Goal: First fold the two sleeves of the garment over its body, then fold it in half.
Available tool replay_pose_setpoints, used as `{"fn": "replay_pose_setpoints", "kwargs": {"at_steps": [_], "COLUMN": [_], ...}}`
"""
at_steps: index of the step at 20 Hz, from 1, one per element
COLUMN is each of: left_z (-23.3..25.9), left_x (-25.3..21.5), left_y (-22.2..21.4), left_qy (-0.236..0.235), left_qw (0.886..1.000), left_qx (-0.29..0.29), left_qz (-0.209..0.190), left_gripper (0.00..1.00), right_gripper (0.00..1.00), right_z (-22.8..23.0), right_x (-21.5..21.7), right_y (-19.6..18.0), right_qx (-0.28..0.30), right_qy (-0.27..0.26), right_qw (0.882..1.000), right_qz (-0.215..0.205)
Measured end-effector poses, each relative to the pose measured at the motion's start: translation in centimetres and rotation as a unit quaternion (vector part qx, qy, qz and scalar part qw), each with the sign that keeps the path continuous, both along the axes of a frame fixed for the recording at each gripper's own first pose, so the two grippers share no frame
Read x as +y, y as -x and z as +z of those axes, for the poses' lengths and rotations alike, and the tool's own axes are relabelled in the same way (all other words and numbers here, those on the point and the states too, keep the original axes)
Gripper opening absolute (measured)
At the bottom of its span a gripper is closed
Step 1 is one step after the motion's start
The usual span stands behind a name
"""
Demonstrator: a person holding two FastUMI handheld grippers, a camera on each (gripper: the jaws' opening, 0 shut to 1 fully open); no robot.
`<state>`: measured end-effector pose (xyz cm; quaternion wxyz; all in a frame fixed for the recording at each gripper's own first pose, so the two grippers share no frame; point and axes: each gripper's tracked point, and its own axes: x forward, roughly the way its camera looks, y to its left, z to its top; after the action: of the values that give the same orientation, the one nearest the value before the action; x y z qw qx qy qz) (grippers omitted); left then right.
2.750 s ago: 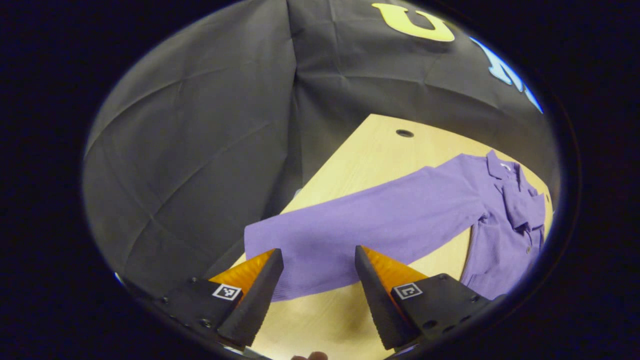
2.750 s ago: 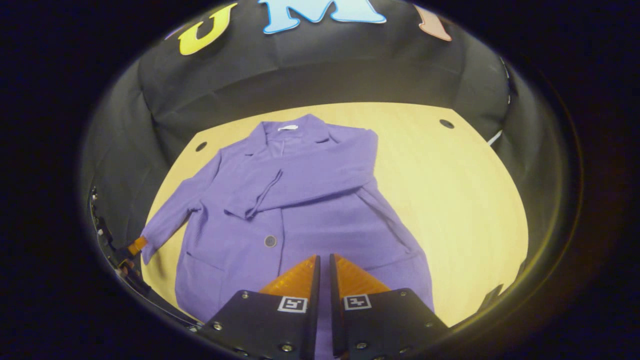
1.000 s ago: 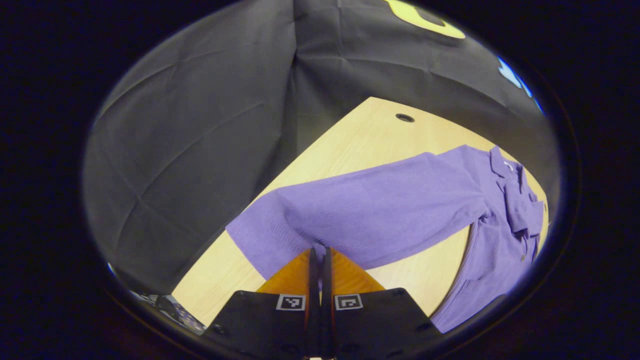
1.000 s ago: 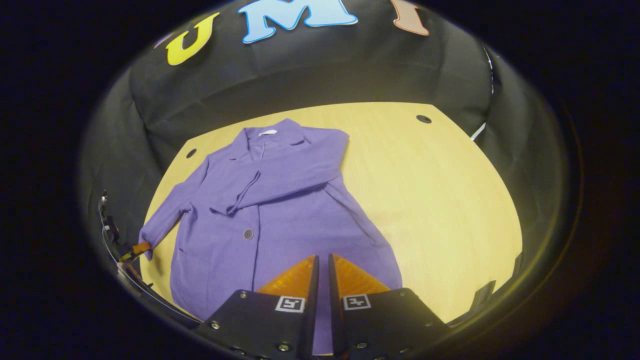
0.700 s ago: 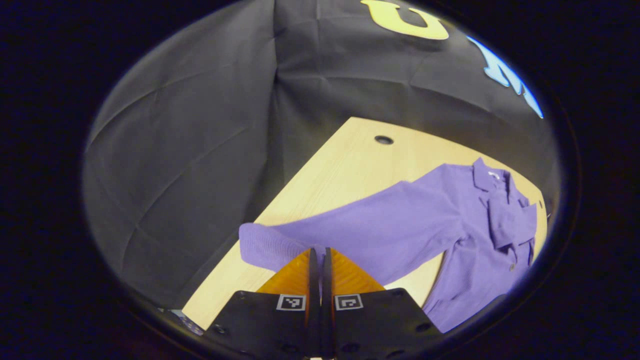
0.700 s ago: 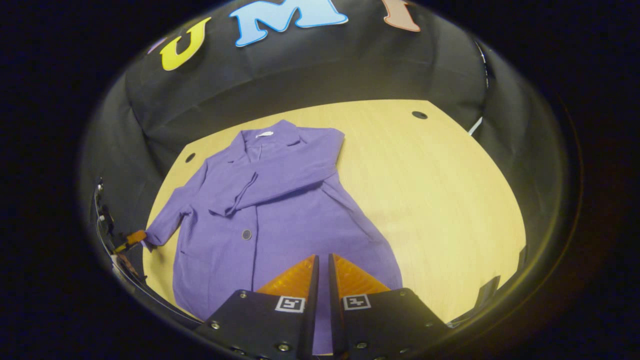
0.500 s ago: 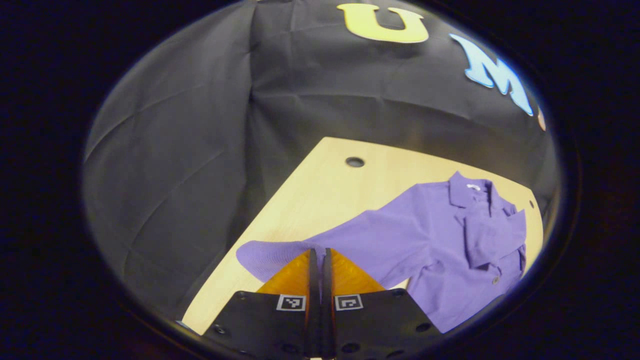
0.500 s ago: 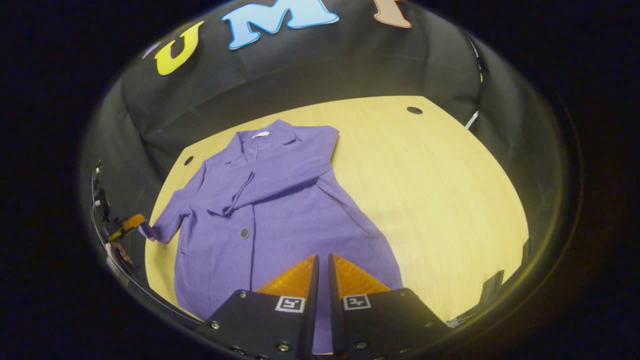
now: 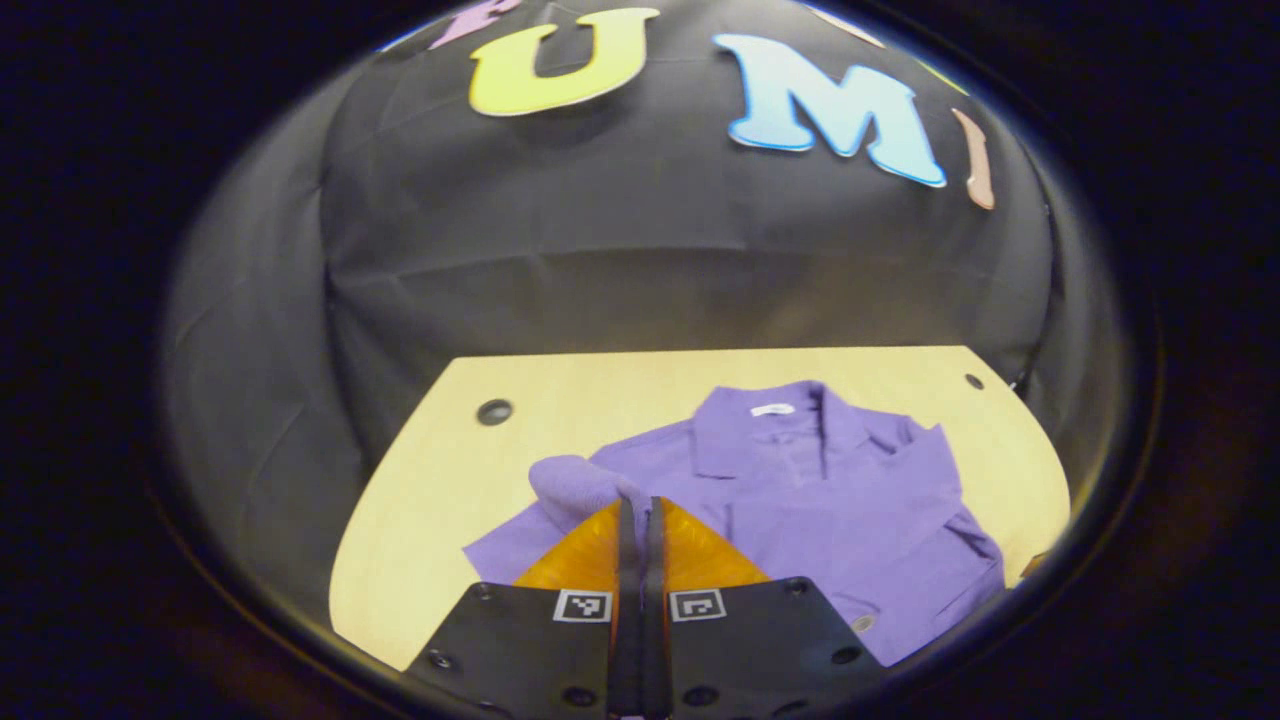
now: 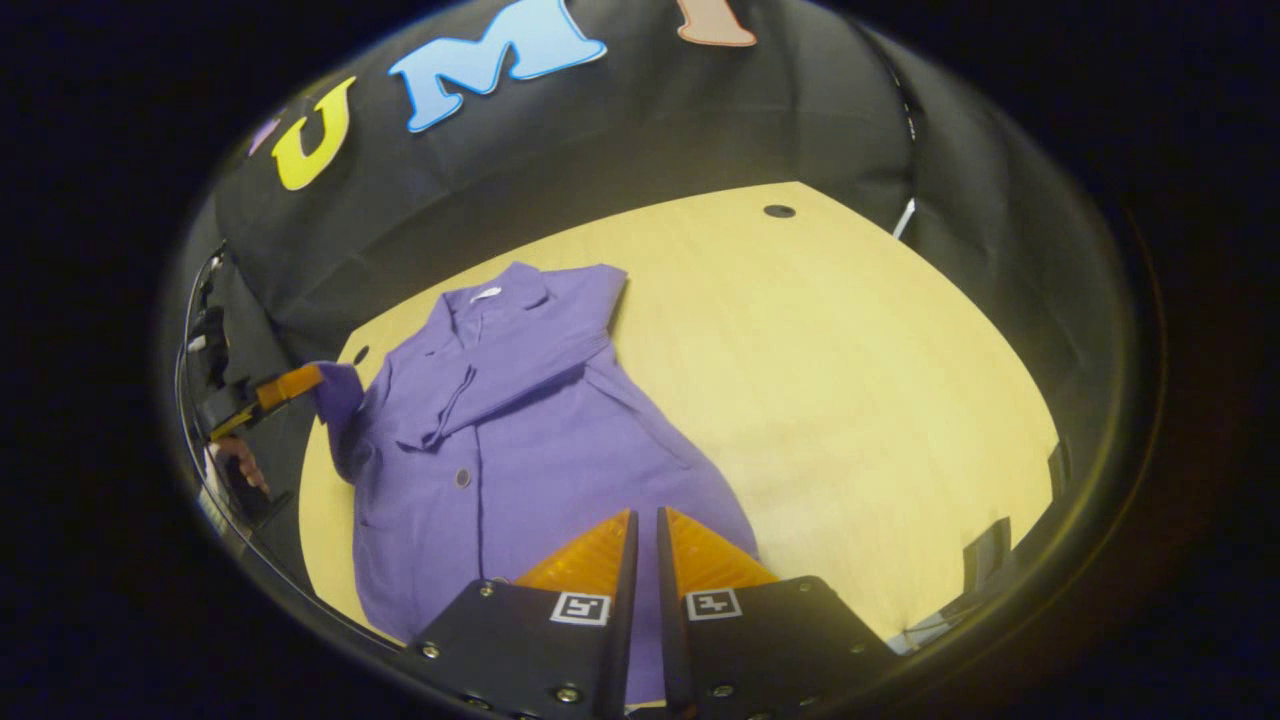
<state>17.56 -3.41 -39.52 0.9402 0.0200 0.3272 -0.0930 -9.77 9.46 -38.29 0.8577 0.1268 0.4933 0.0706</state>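
A purple jacket [image 9: 820, 500] lies face up on the wooden table [image 9: 430, 500], collar toward the back wall. One sleeve [image 10: 520, 370] is folded across its chest. My left gripper [image 9: 640, 503] is shut on the cuff of the other sleeve [image 9: 580, 480], which is lifted and bunched above the jacket's shoulder. In the right gripper view the jacket [image 10: 520, 450] shows whole, with the left gripper [image 10: 300, 380] at its left edge holding the raised cuff [image 10: 335, 390]. My right gripper [image 10: 645, 515] is shut, over the jacket's hem, with nothing seen between its fingers.
The table [image 10: 850, 380] has a wide bare stretch to the right of the jacket. Small round holes [image 10: 778, 211] [image 9: 494, 411] sit near its back corners. A person's hand [image 10: 240, 460] shows behind the left gripper. Black cloth walls close in the table.
My left gripper shut on the outstretched sleeve's cuff, lifted it and swung it inward toward the jacket's body. The right gripper stayed shut over the hem, drifting slightly.
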Motion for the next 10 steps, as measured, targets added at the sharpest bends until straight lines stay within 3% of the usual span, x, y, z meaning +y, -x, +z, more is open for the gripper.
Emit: {"fn": "replay_pose_setpoints", "kwargs": {"at_steps": [4,10], "left_z": [-0.6,-2.1], "left_x": [-8.0,-16.9], "left_y": [-0.4,0.1], "left_qy": [0.009,0.024], "left_qw": [0.999,0.995], "left_qx": [0.005,0.024], "left_qz": [-0.050,-0.093], "left_gripper": [0.07,0.07], "right_gripper": [0.13,0.13], "right_z": [-0.4,-1.1], "right_x": [-2.5,-5.5], "right_y": [0.6,1.4], "right_qx": [0.007,0.017], "right_qy": [-0.003,-0.007], "right_qw": [1.000,0.999], "right_qz": [-0.020,-0.043]}}
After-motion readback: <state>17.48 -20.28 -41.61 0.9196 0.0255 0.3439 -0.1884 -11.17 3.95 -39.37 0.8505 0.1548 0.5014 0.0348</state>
